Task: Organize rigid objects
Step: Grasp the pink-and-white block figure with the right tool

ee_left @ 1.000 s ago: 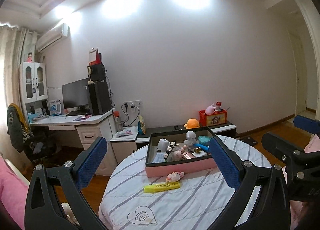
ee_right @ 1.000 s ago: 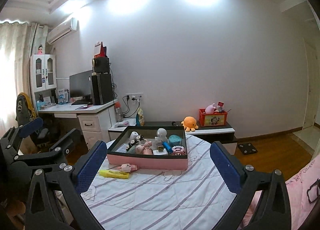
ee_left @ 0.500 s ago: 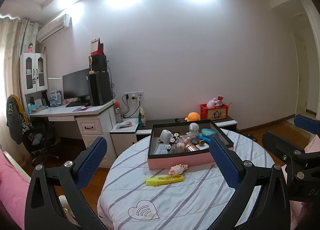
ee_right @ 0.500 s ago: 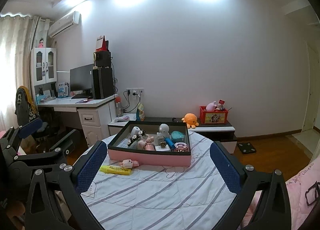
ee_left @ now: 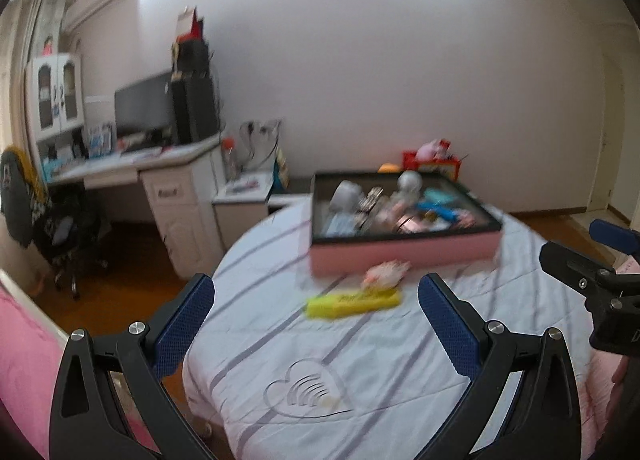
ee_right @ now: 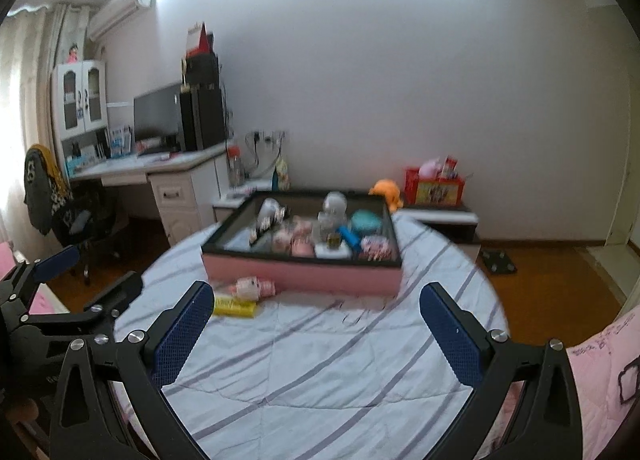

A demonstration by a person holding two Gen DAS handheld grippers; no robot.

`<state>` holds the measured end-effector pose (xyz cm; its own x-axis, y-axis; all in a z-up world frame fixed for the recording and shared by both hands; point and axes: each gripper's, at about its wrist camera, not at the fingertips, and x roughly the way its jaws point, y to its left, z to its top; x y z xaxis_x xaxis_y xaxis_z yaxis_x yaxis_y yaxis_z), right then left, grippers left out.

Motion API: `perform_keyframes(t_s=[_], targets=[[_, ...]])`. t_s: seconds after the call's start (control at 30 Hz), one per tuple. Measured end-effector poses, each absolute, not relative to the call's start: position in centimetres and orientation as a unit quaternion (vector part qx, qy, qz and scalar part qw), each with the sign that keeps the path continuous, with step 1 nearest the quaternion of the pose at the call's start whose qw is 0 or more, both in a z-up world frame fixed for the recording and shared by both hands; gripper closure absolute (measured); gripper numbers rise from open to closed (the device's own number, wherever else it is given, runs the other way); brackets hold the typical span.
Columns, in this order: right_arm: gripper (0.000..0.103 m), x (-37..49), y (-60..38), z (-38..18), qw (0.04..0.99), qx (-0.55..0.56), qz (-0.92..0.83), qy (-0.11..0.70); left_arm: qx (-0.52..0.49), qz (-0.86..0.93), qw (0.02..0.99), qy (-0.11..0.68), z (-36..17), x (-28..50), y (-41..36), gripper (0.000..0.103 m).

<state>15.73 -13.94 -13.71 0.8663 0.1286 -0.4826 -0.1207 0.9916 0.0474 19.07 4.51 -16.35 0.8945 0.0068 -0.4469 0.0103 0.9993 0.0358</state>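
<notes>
Now, with both claws wide and empty, bring your left claw squarely over the yellow highlighter lying on the surface near the pink tray.

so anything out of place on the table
Two items lie loose on the striped cloth in front of the pink box instead of inside it: a yellow highlighter and a small pink toy.

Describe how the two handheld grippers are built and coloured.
Both look alike: the left gripper and right gripper have black angular plastic frames with triangular cut-outs, silver round bolts at the joints, and two fingers faced with dark blue textured pads. No cables show.
</notes>
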Motion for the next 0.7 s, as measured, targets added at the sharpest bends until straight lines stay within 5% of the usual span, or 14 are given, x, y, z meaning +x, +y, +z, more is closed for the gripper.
perform_keyframes(t_s=[0.63, 0.7], targets=[[0.001, 31.0, -6.1, -22.3, 0.899, 0.019, 0.126, 0.419, -0.004, 0.012, 0.947, 0.321, -22.1, 25.1, 8.4, 0.0], [0.016, 31.5, -6.0, -23.0, 0.892, 0.021, 0.134, 0.43, -0.003, 0.008, 0.945, 0.326, -22.4, 25.7, 8.2, 0.0]])
